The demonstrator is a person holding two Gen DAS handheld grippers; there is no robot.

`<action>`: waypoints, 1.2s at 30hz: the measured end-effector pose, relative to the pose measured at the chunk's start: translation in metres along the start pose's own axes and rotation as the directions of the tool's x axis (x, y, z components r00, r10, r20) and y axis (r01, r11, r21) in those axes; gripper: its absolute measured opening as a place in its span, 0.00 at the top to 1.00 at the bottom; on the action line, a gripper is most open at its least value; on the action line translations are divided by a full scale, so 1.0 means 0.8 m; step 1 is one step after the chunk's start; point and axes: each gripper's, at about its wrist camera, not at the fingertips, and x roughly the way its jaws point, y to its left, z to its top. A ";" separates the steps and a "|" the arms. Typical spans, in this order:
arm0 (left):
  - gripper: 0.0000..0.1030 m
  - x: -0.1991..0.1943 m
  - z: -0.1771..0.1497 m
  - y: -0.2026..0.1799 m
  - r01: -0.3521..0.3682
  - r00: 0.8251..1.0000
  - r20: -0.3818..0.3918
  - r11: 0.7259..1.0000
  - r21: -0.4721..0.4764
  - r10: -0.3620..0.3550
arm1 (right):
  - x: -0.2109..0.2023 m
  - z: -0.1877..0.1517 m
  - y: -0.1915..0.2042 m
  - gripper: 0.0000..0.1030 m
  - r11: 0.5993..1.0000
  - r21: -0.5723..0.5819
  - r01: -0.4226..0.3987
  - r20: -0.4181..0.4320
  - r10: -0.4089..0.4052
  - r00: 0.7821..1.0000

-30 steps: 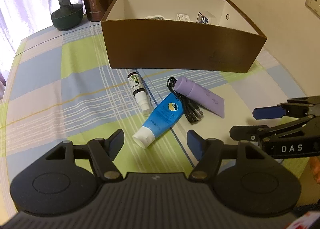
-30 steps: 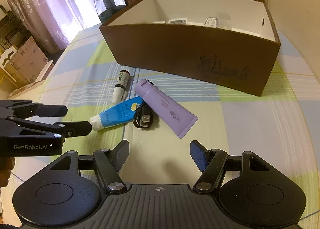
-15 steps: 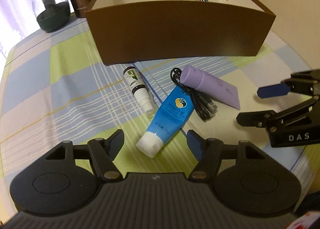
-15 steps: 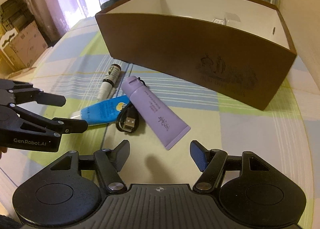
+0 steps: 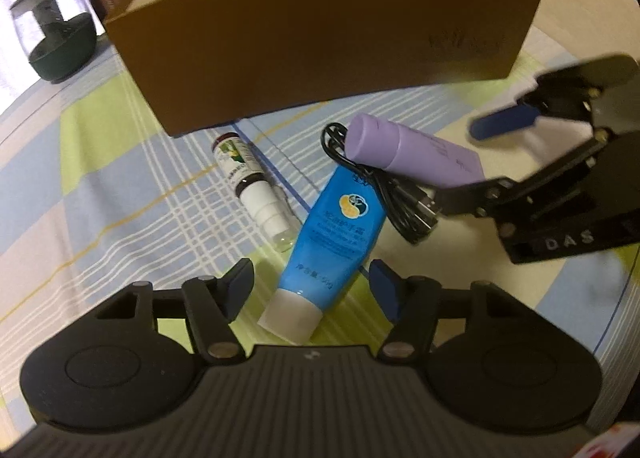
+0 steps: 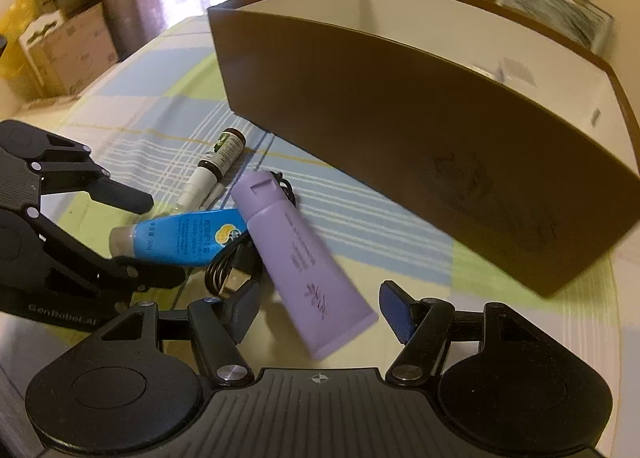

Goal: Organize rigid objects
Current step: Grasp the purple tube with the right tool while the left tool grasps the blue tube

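1. Two views, left wrist first: the left hand-held gripper (image 5: 310,290) sits low over the blue tube (image 5: 334,238), its white cap end between the jaws. The jaws have just been closing but the pads stand clear of the tube on both sides, so nothing is gripped yet.
2. Same view: the blue tube lies on the checked worktop (image 5: 100,194), just beside a small spray bottle (image 5: 250,182) and touching a coiled black cable (image 5: 394,194). A purple tube (image 5: 412,154) rests across that cable. The right hand-held gripper (image 5: 476,162) reaches in from the right, jaws apart around the purple tube's flat end.
3. Behind the cluster stands the brown box (image 5: 320,38), open-topped, probably where these things are to go.
4. Right wrist view: the right hand-held gripper (image 6: 318,308) straddles the flat crimped end of the purple tube (image 6: 298,254), jaws wide, pads not touching, holding nothing.
5. Same view: the left hand-held gripper (image 6: 154,238) brackets the blue tube (image 6: 184,236) at its cap end. Each hand seems lined up along its own tube so both can be lifted together into the brown box (image 6: 400,130).
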 end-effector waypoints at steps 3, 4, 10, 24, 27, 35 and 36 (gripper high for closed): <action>0.52 0.005 0.001 0.000 0.010 1.000 -0.005 1.000 0.010 -0.010 | 0.007 0.004 0.001 0.39 0.999 -0.046 -0.013 0.003 0.014 1.000; 0.53 0.006 0.002 0.001 0.018 1.000 -0.003 1.000 0.008 -0.018 | 0.008 0.005 0.002 0.44 0.998 -0.061 -0.018 0.003 0.018 1.000; 0.61 0.006 0.003 0.003 0.045 0.999 0.002 0.999 0.006 -0.045 | 0.013 0.002 0.008 0.60 0.992 -0.125 -0.028 -0.004 0.027 1.000; 0.66 -0.002 -0.005 -0.006 0.030 1.000 0.006 0.999 -0.015 -0.030 | -0.001 -0.017 0.016 0.69 0.998 -0.060 -0.004 -0.053 0.001 0.999; 0.69 -0.004 -0.009 -0.007 0.029 1.000 0.003 0.999 -0.034 -0.029 | -0.006 -0.021 0.015 0.70 1.000 -0.026 0.010 -0.068 -0.012 0.998; 0.72 -0.017 -0.028 -0.015 0.016 1.000 0.000 0.997 -0.070 -0.016 | -0.023 -0.041 0.016 0.70 0.999 0.033 0.012 -0.084 -0.010 0.996; 0.72 -0.020 -0.033 -0.015 0.015 1.000 -0.003 0.997 -0.073 -0.015 | -0.025 -0.044 0.017 0.70 0.999 0.039 0.012 -0.085 -0.008 0.996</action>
